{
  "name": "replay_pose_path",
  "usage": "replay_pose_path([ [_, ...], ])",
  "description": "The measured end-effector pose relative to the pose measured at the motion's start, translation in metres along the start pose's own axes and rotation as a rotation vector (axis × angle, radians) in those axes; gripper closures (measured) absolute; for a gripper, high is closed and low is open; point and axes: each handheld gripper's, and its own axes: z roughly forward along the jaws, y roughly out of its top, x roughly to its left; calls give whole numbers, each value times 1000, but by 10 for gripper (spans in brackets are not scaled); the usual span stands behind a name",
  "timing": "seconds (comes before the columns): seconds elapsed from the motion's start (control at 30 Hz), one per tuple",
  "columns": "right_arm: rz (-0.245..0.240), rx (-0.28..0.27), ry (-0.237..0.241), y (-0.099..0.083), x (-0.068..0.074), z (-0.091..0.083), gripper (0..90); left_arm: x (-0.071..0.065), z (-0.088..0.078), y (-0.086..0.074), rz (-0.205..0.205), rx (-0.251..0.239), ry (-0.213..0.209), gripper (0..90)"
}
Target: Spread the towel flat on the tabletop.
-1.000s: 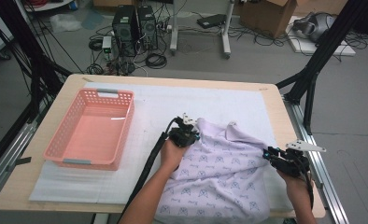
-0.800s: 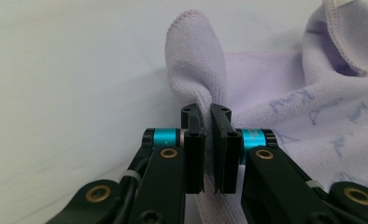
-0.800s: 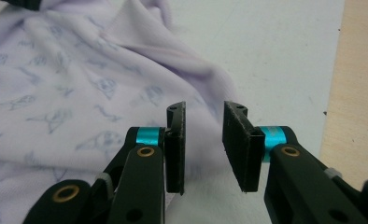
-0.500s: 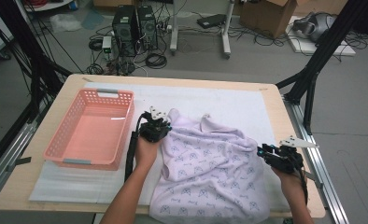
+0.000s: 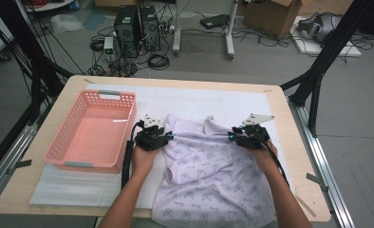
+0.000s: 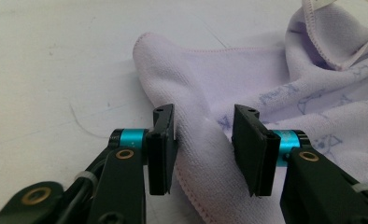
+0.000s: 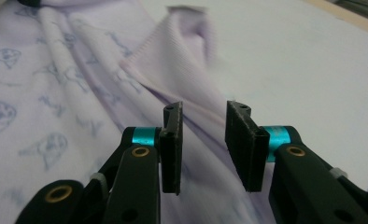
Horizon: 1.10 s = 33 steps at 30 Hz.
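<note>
Lilac towel lies between left gripper's just-opened jaws; right gripper's jaws spread over it.

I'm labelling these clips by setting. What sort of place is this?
Likely a lab or workshop set up for recording: a wooden table framed by black metal struts, with computer towers, tangled cables and a cardboard box on the floor.

You get no readable text, label, brand or number here. The lilac towel carries only small printed animal-face figures, no letters you can make out. A white tag at its hem in the left gripper view is unreadable.
</note>
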Motion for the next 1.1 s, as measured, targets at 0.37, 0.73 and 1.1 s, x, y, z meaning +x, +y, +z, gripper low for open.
replay_pose_path([
  [0.37,-71,123,3,18,9,57,854,2,-1,-3,-17,4,-15,587],
  [0.73,159,111,-249,6,-55,18,871,-2,0,-2,-17,-6,-31,562],
  [1.1,411,94,-488,-36,-93,-24,758,-4,6,-2,-31,13,-35,531],
])
